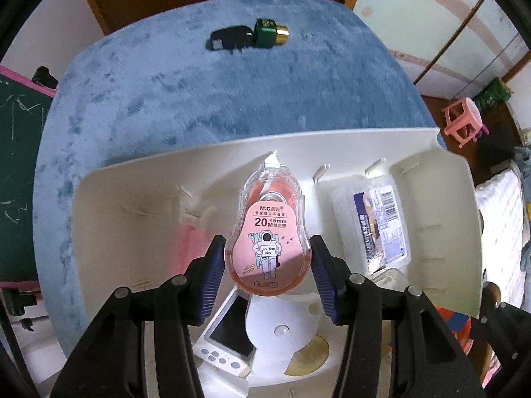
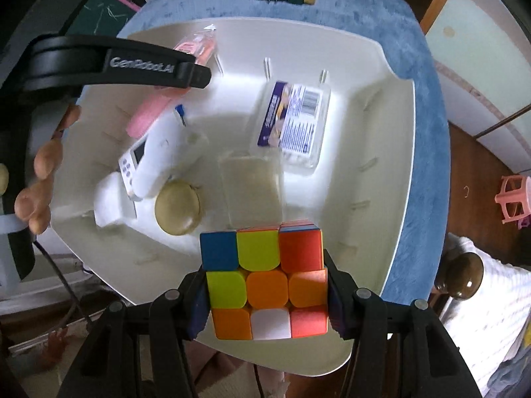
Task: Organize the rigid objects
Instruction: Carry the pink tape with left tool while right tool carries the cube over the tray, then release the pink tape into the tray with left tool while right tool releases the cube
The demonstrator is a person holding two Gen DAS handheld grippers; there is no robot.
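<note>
Two grippers, each loaded, above a white bin (image 2: 381, 126). Right gripper (image 2: 267, 293): jaws clamped on a scrambled puzzle cube (image 2: 265, 282), near edge. Left gripper (image 1: 267, 267): jaws clamped on a pink, clear-shelled correction tape (image 1: 267, 229), tip pointing far. Far, on blue cloth (image 1: 199, 99): green bottle (image 1: 270, 33), black charger (image 1: 230, 38).

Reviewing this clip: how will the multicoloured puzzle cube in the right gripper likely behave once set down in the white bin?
The multicoloured puzzle cube looks rigid and flat-faced, so it probably sits without rolling. Its top layer appears slightly twisted, so the layers may turn under pressure. Its smooth plastic might slip in the right gripper.
</note>
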